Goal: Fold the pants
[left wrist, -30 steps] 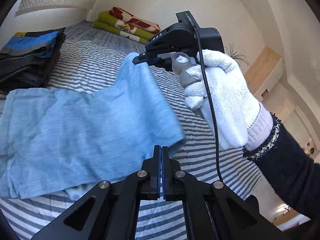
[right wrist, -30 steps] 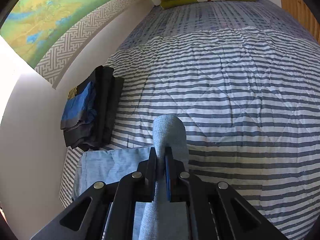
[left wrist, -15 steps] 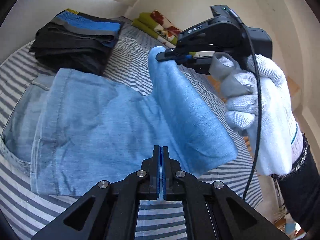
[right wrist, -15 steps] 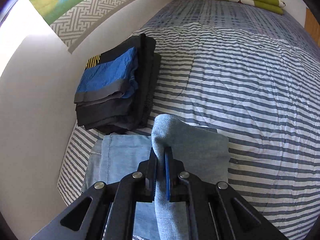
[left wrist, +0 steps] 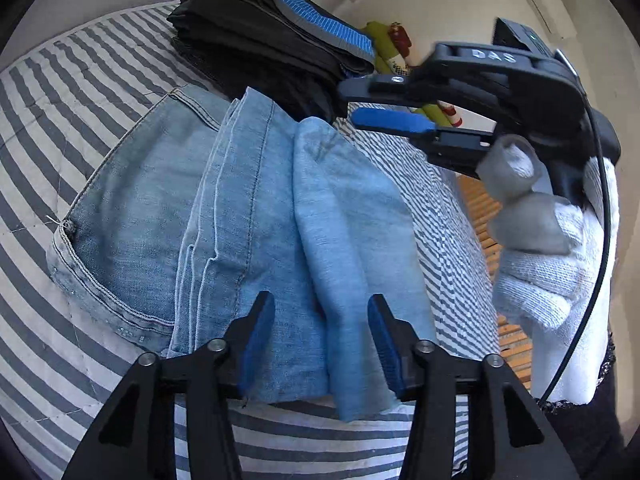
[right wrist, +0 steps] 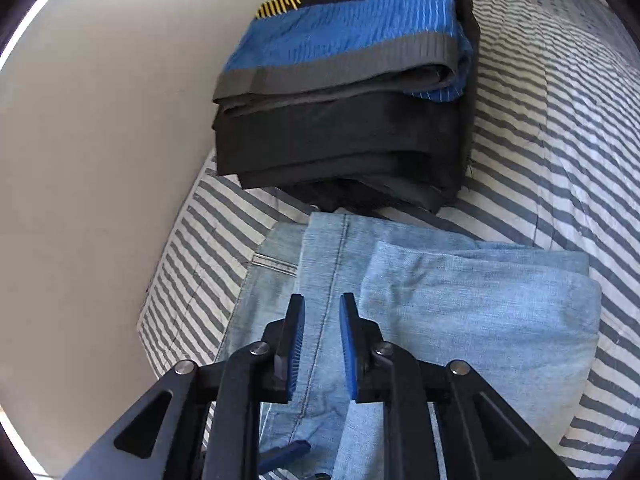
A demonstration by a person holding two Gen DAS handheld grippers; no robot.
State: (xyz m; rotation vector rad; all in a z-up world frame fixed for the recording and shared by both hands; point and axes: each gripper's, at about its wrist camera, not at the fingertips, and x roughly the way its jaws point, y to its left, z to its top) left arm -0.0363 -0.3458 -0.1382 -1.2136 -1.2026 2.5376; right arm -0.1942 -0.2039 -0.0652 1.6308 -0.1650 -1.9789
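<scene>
Light blue jeans (left wrist: 248, 216) lie folded over on the striped bed (left wrist: 60, 128), the leg ends resting on the waist part. My left gripper (left wrist: 320, 304) hovers just over the near edge of the fold. Its jaws are opening, and the pads stand clear of the denim below them. My right gripper (left wrist: 350, 103), held by a white-gloved hand (left wrist: 552, 272), is above the far end of the jeans with its jaws opening and nothing between them. In the right wrist view the right gripper (right wrist: 321, 304) hangs over the jeans (right wrist: 460, 320) beside a seam.
A stack of folded dark clothes (right wrist: 340, 128) with a blue and grey piece on top sits just beyond the jeans, against the white wall (right wrist: 100, 140). The stack (left wrist: 272, 48) also shows in the left wrist view. Green bedding (left wrist: 380, 34) lies farther back. Striped cover (right wrist: 560, 140) extends to the right.
Both grippers carried the jeans' leg ends over onto the waist part and came down. Both jaws were shut on denim and now stand apart, with the cloth lying on the bed.
</scene>
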